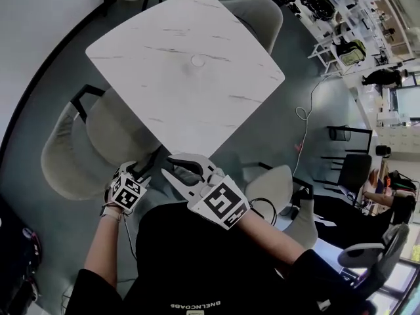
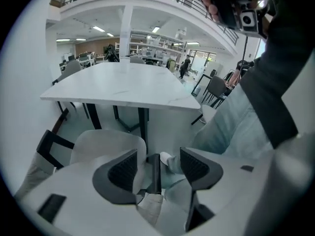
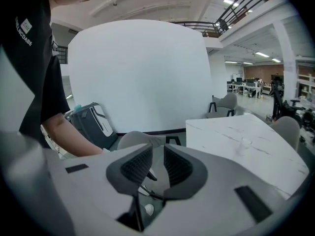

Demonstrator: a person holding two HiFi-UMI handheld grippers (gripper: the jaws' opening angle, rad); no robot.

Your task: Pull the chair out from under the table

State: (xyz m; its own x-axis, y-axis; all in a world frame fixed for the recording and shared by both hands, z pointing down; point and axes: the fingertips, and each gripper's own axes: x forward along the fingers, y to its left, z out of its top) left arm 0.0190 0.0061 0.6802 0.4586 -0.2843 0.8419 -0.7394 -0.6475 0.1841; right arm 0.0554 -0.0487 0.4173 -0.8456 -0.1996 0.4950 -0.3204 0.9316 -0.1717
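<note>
The grey chair stands at the table's left edge, its seat partly under the white marble table. My left gripper hangs low beside the chair's near side, by the table's front corner. In the left gripper view, my left gripper is open; the chair's backrest lies just behind its left jaw, untouched, and only a dark post and a white shoe show in the gap. My right gripper is held close to the left one, above the floor. My right gripper stands slightly open with nothing between its pads.
A second grey chair sits at the table's far side and a third at the near right. A cable trails on the floor to the right. My own leg is close on the left gripper's right. A dark case stands by the wall.
</note>
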